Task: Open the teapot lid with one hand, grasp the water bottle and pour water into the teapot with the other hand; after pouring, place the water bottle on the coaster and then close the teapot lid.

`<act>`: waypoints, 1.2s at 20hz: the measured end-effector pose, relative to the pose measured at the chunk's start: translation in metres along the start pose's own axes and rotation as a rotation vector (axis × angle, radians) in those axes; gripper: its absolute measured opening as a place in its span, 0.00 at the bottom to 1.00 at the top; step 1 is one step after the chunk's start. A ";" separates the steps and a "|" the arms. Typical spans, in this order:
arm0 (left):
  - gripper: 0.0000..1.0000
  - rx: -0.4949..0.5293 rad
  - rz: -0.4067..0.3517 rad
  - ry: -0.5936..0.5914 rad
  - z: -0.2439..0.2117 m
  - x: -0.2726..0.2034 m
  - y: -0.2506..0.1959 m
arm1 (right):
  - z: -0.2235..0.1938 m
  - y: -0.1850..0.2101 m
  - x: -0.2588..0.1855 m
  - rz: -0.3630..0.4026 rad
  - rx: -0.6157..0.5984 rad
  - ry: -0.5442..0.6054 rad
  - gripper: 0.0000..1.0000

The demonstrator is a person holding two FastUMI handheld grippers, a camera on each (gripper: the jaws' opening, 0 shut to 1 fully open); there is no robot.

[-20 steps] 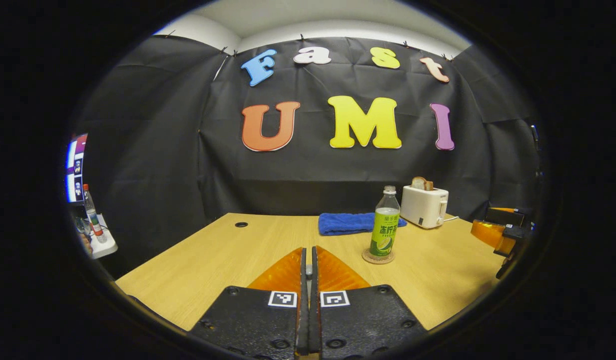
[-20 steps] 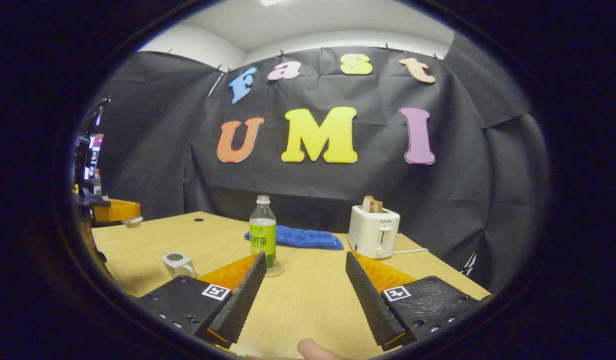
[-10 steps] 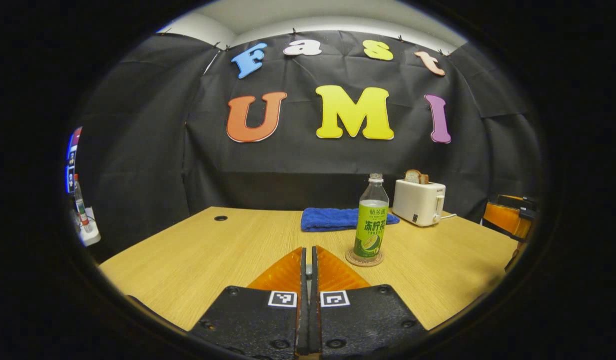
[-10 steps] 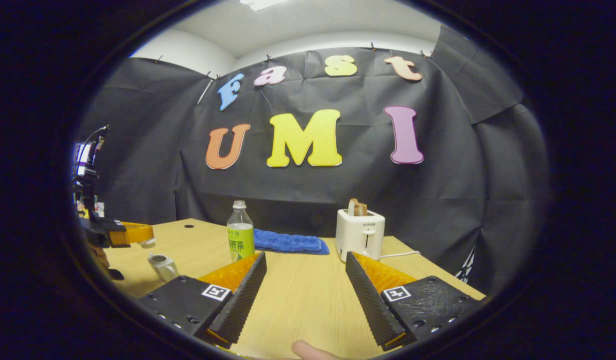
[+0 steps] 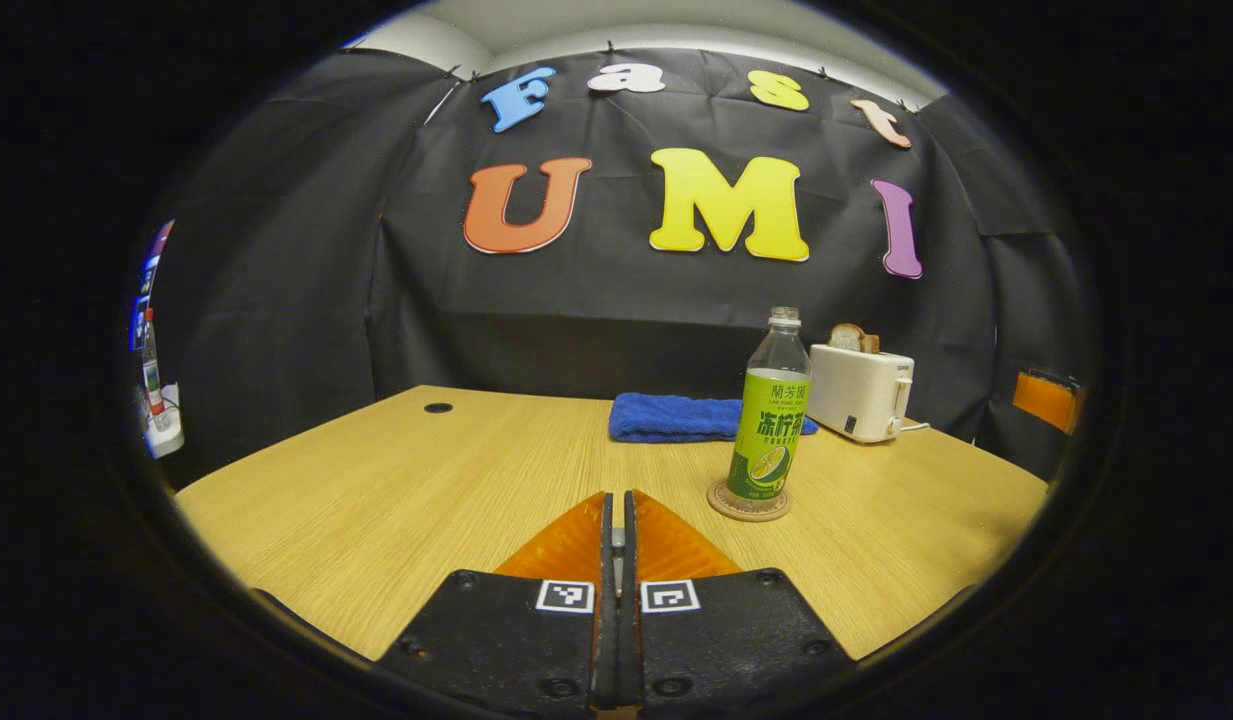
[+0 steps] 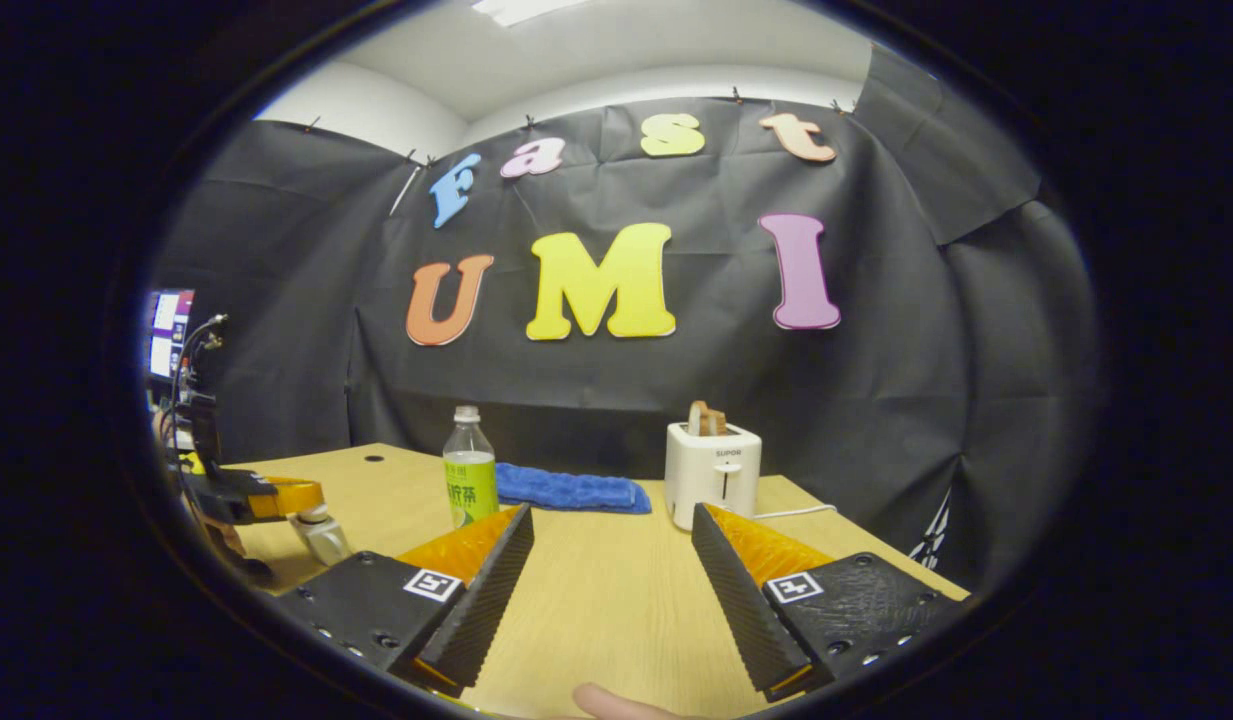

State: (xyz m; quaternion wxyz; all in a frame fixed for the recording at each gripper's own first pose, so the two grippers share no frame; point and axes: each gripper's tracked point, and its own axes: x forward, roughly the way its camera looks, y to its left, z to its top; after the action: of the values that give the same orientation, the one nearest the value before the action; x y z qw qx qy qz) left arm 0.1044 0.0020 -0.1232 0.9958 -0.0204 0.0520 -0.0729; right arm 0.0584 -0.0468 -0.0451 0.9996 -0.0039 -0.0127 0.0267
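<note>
The green-labelled water bottle [image 5: 771, 430] stands upright on the round coaster [image 5: 748, 503], to the right of and beyond my left gripper [image 5: 617, 497]. That gripper's fingers are pressed together with a small grey piece between them. In the right gripper view the left gripper [image 6: 276, 495] holds the white teapot lid [image 6: 311, 515] at its tip, right on top of the small white teapot [image 6: 326, 542] near the table's left edge. The bottle [image 6: 470, 470] stands farther back. My right gripper [image 6: 612, 512] is open above the table with nothing between its fingers.
A blue towel [image 5: 686, 415] lies behind the bottle, and a white toaster [image 5: 861, 390] holding a bread slice stands at the back right. The wooden table [image 5: 396, 480] has a cable hole [image 5: 438, 407] at the far left. A person's fingertip [image 6: 616, 702] shows below the right gripper.
The left gripper has come down with the lid, from above the open teapot to its top. The right gripper has drawn back from the bottle and stays open.
</note>
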 end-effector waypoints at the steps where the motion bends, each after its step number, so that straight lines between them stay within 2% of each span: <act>1: 0.03 0.016 0.011 -0.007 0.000 0.002 0.002 | -0.002 0.002 -0.001 0.002 0.002 0.004 0.97; 7: 0.03 0.049 0.071 -0.013 -0.003 -0.003 0.005 | -0.001 0.009 -0.003 0.016 -0.022 0.000 0.95; 9: 0.04 0.043 0.075 0.031 -0.017 -0.003 0.003 | -0.001 0.009 -0.003 0.011 -0.027 0.001 0.94; 10: 0.04 0.052 0.077 -0.001 -0.007 -0.004 0.001 | -0.001 0.009 -0.003 0.012 -0.026 0.001 0.94; 19: 0.08 0.027 0.082 0.039 -0.007 -0.006 0.006 | -0.001 0.010 -0.003 0.008 -0.015 0.012 0.95; 20: 0.12 0.025 0.084 0.032 -0.001 -0.008 0.006 | -0.001 0.011 -0.004 0.008 -0.016 0.014 0.95; 21: 0.22 0.016 0.084 0.022 0.006 -0.012 0.007 | -0.002 0.012 -0.006 0.010 -0.020 0.019 0.95; 23: 0.32 -0.007 0.070 -0.004 0.021 -0.019 0.006 | 0.003 0.018 -0.010 0.017 -0.031 0.011 0.97; 24: 0.35 -0.011 0.056 -0.019 0.029 -0.023 0.003 | 0.006 0.021 -0.012 0.021 -0.041 0.001 0.95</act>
State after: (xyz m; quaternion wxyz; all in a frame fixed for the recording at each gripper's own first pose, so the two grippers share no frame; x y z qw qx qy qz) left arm 0.0851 0.0095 -0.0922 0.9977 -0.0253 0.0434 -0.0445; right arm 0.0453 -0.0267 -0.0392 0.9989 -0.0243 -0.0127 0.0372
